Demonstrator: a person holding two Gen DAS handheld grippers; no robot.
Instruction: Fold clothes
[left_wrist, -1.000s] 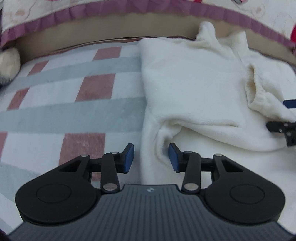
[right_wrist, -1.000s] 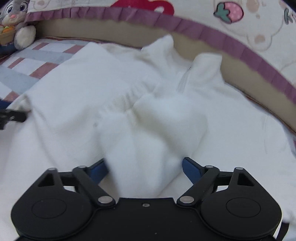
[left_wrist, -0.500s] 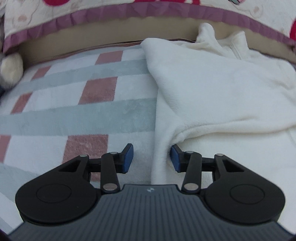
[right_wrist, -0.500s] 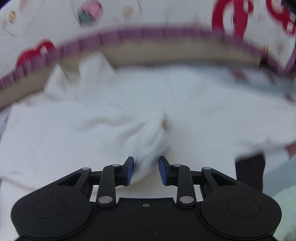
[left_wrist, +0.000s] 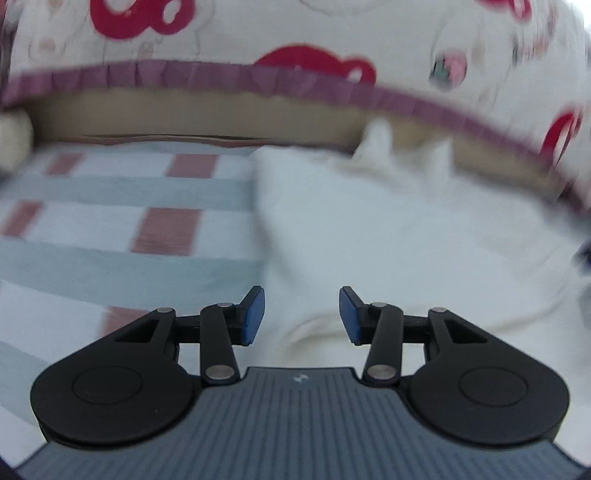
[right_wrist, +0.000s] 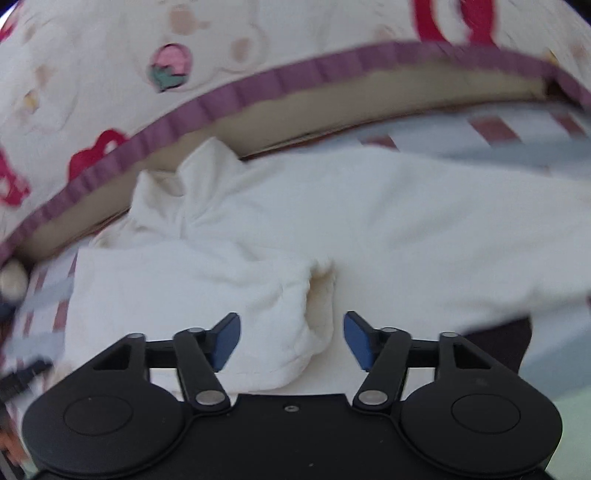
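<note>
While both grippers hang over the bed, a white fleece garment (right_wrist: 369, 221) is seen spread across the checked sheet (left_wrist: 122, 221), its collar end bunched against the tan bed edge (right_wrist: 406, 99) below the printed quilt (left_wrist: 332, 33). One sleeve is laid back over the body, and its cuff (right_wrist: 314, 314) is found just ahead of the right gripper (right_wrist: 291, 341), between the two blue pads, which stand well apart with no cloth pinched. The left gripper (left_wrist: 302, 315) is held over the garment's left edge, its pads likewise parted and nothing clasped; a low crease of fleece sits below the gap.

How far the folding has come cannot be settled: a sleeve is turned in, but the rest of the body is largely spread flat and the far sleeve is lost in blur.

Several risks can be judged from here. The fleece is thick and springy, so a turned-in sleeve may be expected to creep open if it is not pressed flat. Should the cuff be pinched too shallowly, it may be slipped out of the pads mid-lift; too deep, and the body layer beneath could be caught as well (dragging the whole garment askew). The collar, crowded against the bed edge, may be rucked further if the cloth is pushed that way.
</note>
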